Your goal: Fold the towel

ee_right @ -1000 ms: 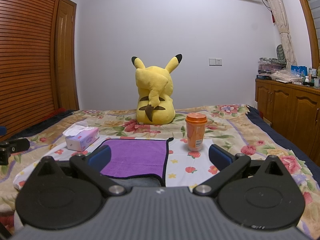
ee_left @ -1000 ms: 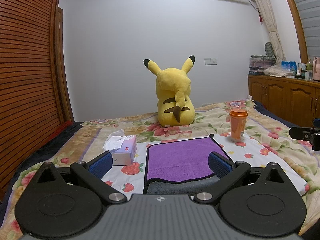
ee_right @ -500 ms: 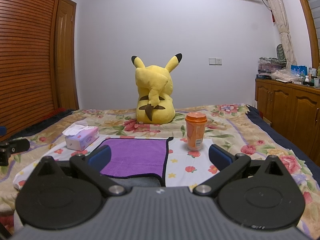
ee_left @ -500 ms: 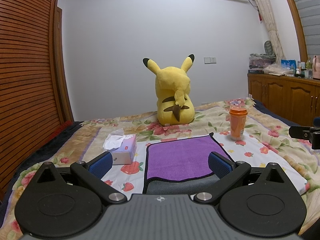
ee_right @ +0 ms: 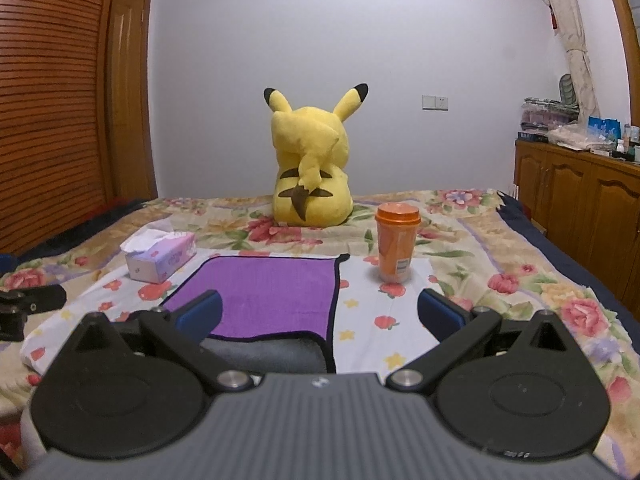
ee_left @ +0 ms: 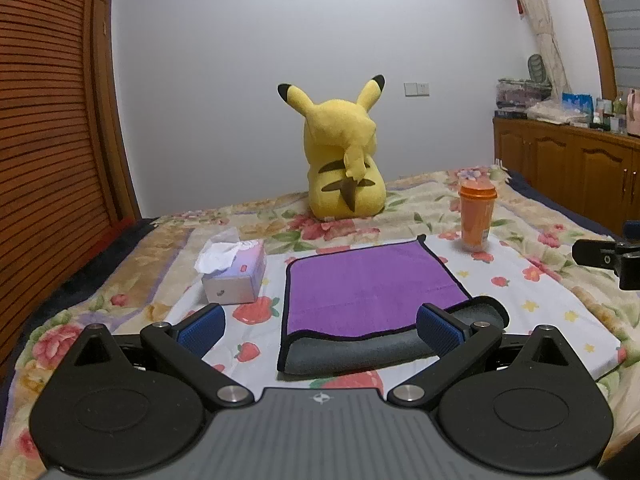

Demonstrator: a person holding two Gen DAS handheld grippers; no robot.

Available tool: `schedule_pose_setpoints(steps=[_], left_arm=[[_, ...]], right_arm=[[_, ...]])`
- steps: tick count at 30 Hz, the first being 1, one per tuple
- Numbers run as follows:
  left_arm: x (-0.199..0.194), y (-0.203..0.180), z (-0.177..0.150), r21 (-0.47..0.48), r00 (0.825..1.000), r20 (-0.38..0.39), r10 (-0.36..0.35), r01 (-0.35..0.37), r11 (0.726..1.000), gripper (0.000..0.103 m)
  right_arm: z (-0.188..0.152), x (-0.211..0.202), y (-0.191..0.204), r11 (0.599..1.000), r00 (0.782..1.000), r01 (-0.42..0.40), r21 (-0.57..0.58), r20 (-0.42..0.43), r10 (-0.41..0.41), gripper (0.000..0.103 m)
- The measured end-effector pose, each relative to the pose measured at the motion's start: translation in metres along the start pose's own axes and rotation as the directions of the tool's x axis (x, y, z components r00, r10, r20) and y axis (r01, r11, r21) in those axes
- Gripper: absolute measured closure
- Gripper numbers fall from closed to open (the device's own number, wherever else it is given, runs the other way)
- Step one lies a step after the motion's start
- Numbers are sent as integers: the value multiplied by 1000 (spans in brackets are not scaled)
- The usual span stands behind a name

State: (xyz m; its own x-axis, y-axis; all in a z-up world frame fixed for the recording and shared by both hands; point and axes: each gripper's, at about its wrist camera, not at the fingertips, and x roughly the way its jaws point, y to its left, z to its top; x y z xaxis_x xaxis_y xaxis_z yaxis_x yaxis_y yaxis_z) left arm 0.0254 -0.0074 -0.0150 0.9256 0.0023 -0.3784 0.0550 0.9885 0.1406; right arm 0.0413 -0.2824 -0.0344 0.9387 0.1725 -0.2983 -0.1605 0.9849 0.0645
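Note:
A purple towel (ee_left: 372,284) with black trim lies on the floral bedspread, its near edge turned over so the grey underside (ee_left: 352,354) shows. It also shows in the right wrist view (ee_right: 272,296). My left gripper (ee_left: 320,326) is open and empty, held just before the towel's near edge. My right gripper (ee_right: 320,316) is open and empty, in front of the towel's near right corner. Each gripper's body shows at the edge of the other's view.
A tissue box (ee_left: 236,274) stands left of the towel. An orange lidded cup (ee_left: 477,216) stands to its far right. A yellow plush toy (ee_left: 340,164) sits behind. A wooden cabinet (ee_left: 568,172) lines the right wall, a slatted wooden wall the left.
The left gripper's view has risen and tilted down slightly, showing more of the towel's grey folded edge. The right gripper has barely moved. Both stay open.

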Motion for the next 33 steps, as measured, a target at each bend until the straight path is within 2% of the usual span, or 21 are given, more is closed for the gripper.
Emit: schedule_pose_setpoints(steps=[14,33], left_arm=[[41,5,-3,1,996,-90,-18,18,1000,0],[92,16,2,7,990,-136,-35,37,999,0]], right_arm=[[-3,28,4,1000,999,3,-4,-45,-3,0],[-8,77,13,999,993,-24,-49,-113,18,0]])
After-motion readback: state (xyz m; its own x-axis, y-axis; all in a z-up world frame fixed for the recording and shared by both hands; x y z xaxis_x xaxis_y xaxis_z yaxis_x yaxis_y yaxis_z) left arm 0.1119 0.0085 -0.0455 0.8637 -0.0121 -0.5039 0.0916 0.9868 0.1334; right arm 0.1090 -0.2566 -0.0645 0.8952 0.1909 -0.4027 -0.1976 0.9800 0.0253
